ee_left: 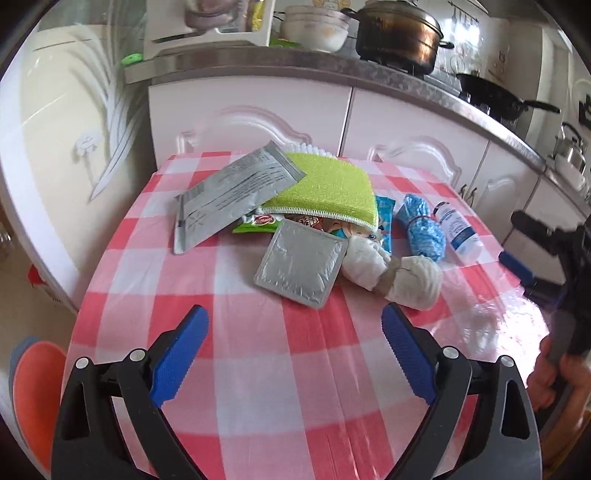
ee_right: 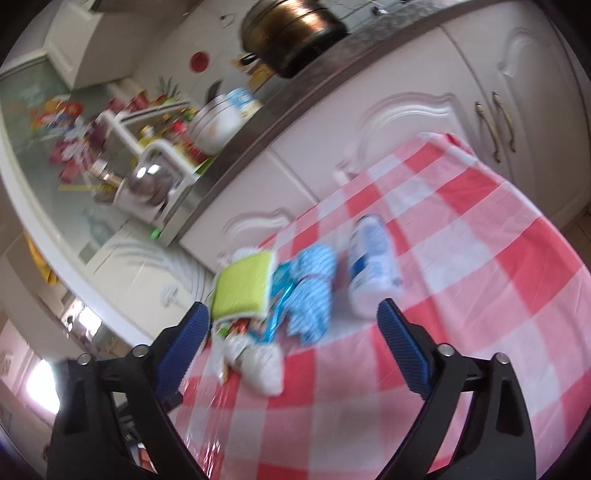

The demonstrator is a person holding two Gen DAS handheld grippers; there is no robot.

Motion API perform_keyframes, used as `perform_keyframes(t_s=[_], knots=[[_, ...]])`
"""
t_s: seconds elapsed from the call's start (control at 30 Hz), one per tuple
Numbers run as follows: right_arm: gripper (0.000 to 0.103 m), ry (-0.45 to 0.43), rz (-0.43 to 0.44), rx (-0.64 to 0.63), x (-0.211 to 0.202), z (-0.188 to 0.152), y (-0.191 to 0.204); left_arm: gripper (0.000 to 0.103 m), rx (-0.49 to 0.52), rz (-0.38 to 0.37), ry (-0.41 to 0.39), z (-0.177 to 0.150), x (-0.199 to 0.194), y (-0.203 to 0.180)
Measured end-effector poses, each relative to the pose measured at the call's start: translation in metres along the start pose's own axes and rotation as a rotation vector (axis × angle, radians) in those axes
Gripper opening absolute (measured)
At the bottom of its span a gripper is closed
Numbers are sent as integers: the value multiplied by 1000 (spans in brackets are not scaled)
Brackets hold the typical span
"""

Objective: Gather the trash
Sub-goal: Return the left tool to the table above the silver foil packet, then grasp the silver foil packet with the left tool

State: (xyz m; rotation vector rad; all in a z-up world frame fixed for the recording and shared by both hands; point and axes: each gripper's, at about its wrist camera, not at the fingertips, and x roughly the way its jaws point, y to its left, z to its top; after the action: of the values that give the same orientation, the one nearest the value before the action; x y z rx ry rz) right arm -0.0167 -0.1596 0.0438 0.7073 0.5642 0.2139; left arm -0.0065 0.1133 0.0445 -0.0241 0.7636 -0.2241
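Note:
A pile of trash lies on the red-and-white checked table (ee_left: 258,369): a long silver packet (ee_left: 232,192), a square silver sachet (ee_left: 301,266), a green sponge cloth (ee_left: 328,184), snack wrappers (ee_left: 258,221), a white wad (ee_left: 391,273), a blue bundle (ee_left: 421,229) and a small white bottle (ee_left: 458,232). My left gripper (ee_left: 295,343) is open, just short of the square sachet. My right gripper (ee_right: 291,343) is open above the pile, over the white wad (ee_right: 258,365), with the blue bundle (ee_right: 310,295), sponge cloth (ee_right: 243,284) and bottle (ee_right: 373,266) ahead. It also shows at the left wrist view's right edge (ee_left: 535,251).
White kitchen cabinets (ee_left: 258,114) stand directly behind the table, with a counter holding a large pot (ee_left: 399,33), bowls (ee_left: 317,29) and a black pan (ee_left: 495,96). A fridge (ee_left: 55,147) stands at the left. An orange stool (ee_left: 37,398) sits by the table's left edge.

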Motion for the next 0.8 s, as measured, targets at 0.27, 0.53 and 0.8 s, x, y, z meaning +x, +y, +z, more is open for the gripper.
perform_keyframes(t_s=[0.27, 0.53, 0.8], knots=[[80, 36, -64, 95, 17, 17, -35, 94, 76, 6, 58, 9, 45, -6], [80, 77, -127, 48, 32, 20, -30, 94, 41, -29, 95, 18, 66, -1], [68, 128, -225, -17, 47, 18, -23, 84, 54, -51, 110, 26, 77, -7]])
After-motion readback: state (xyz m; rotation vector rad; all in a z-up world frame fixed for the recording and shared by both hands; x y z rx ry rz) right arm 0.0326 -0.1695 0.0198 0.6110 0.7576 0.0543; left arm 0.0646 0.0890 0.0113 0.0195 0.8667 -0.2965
